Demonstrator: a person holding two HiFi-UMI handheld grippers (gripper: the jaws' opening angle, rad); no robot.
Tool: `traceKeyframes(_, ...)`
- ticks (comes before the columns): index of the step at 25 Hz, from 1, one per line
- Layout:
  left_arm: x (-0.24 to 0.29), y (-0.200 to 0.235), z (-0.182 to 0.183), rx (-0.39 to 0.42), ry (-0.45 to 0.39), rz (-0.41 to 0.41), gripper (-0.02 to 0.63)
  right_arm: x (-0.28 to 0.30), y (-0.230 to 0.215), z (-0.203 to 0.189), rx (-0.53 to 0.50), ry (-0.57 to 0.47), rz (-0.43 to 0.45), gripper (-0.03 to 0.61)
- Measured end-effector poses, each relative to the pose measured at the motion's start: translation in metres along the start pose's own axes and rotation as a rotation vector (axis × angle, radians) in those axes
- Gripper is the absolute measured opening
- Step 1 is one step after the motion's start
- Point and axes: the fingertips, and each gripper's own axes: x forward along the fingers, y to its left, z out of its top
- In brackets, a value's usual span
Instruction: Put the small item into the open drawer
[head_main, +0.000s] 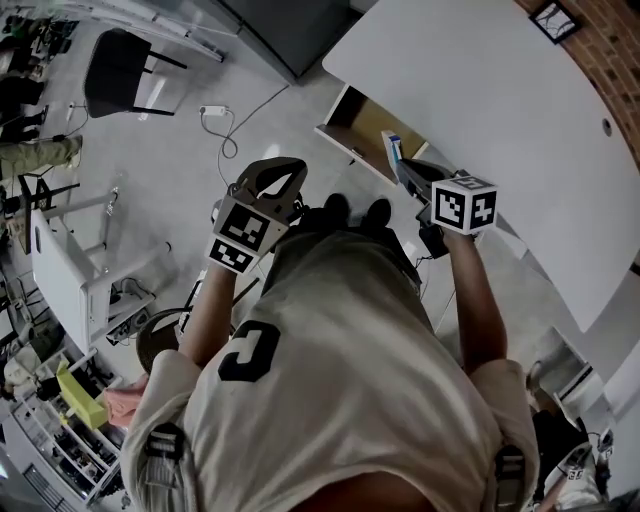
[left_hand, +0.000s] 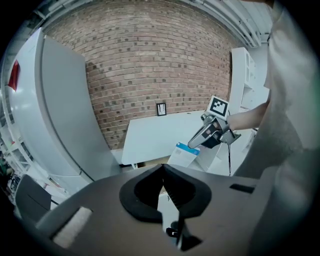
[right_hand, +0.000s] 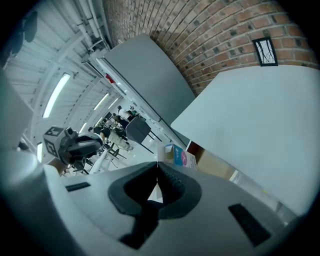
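A small white box with a blue band (head_main: 391, 150) sticks out of my right gripper (head_main: 401, 166), which is shut on it. Box and gripper hang beside the open wooden drawer (head_main: 352, 120) under the white table (head_main: 480, 100). In the right gripper view the box (right_hand: 179, 156) shows just past the closed tips (right_hand: 158, 164), with the drawer (right_hand: 215, 162) right behind it. The left gripper view shows the box (left_hand: 186, 154) hanging from the right gripper (left_hand: 196, 143). My left gripper (head_main: 272, 176) is held over the floor, left of the drawer, with its jaws shut and nothing in them (left_hand: 162, 166).
A black chair (head_main: 120, 70) stands at the far left. A power adapter with its cable (head_main: 215, 112) lies on the floor. A white cart (head_main: 60, 270) is at the left. A tall grey cabinet (left_hand: 65, 115) stands by the brick wall (left_hand: 150, 65).
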Motion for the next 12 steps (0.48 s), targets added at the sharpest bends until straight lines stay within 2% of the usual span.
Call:
traceKeyframes(5, 0.005, 0.019, -0.002, 0.015, -0.004, -0.025, 0.005, 0.025, 0.001, 0.000, 0.023, 0.006, -0.035, 0.006)
traceKeyframes(12, 0.031, 0.080, -0.018, 0.056, -0.030, -0.173, 0.005, 0.074, -0.019, 0.006, 0.110, 0.000, -0.219, 0.006)
